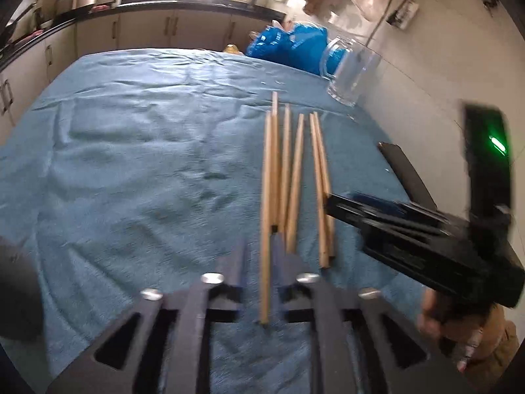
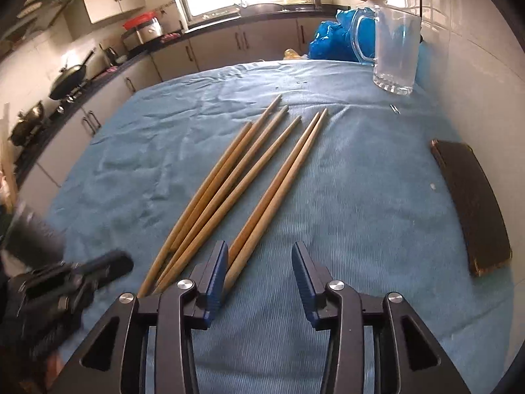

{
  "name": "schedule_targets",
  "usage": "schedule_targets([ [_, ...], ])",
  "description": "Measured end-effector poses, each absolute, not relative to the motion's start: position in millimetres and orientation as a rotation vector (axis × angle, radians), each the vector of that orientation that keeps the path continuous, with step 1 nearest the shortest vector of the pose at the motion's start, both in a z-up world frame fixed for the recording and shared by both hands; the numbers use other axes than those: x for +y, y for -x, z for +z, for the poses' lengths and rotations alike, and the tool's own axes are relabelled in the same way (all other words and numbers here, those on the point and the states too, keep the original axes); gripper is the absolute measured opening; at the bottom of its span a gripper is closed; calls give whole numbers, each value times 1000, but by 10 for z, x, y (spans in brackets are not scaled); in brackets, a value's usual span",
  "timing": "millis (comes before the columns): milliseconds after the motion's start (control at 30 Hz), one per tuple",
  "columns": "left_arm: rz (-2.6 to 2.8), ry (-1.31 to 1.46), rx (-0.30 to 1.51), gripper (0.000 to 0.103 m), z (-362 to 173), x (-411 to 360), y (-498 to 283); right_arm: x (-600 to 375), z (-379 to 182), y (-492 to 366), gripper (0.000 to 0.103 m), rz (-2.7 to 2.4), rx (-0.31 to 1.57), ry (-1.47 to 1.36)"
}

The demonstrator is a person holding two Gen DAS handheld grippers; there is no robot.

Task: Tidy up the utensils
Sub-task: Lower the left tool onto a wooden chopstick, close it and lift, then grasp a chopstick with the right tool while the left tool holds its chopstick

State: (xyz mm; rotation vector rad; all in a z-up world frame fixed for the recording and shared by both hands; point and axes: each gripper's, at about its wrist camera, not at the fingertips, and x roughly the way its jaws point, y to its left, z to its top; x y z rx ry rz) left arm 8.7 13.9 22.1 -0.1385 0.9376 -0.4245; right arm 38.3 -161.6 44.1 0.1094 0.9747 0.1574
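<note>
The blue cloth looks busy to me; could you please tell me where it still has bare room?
The blue cloth is bare between the chopsticks and the dark board, and left of the chopsticks toward the cabinets. Crowded: the far right corner, with the glass mug and blue bag.

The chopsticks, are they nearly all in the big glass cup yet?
Not yet. The glass mug stands at the far side of the blue cloth and looks empty. In hand: the left gripper has its jaws shut on one chopstick. Left to do: five more chopsticks lie on the cloth. The right gripper, jaws open, is right by the nearest pair.
</note>
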Motion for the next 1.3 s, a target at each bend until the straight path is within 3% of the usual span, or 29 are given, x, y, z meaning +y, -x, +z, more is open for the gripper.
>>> schedule_targets([
  [33, -427, 120, 939, 34, 199, 79, -111, -1597, 409, -469, 44, 149, 986, -99],
  [67, -407, 87, 951, 32, 164, 32, -128, -1575, 366, -561, 44, 135, 997, -84],
  [100, -375, 51, 946, 27, 146, -4, -147, -1558, 353, -616, 44, 127, 980, -60],
  [167, -345, 56, 966, 4, 159, 37, -164, -1519, 341, -675, 44, 101, 981, -1],
  [233, -326, 115, 989, 0, 183, 178, -157, -1646, 353, -643, 44, 66, 1004, -31],
  [567, -299, 265, 1070, 0, 154, 636, 220, -2755, 388, 66, 45, -111, 1046, -224],
  [767, -309, 187, 987, 1, 353, 503, 318, -2810, 621, 173, 46, -53, 964, -224],
  [833, -313, 166, 981, 2, 366, 413, 224, -2740, 649, 110, 46, 6, 949, -215],
  [933, -320, 137, 981, 14, 310, 311, 85, -2616, 630, -66, 46, 83, 932, -177],
  [1300, -299, 97, 999, 14, 163, 180, -144, -2649, 534, -665, 46, 3, 977, -22],
])
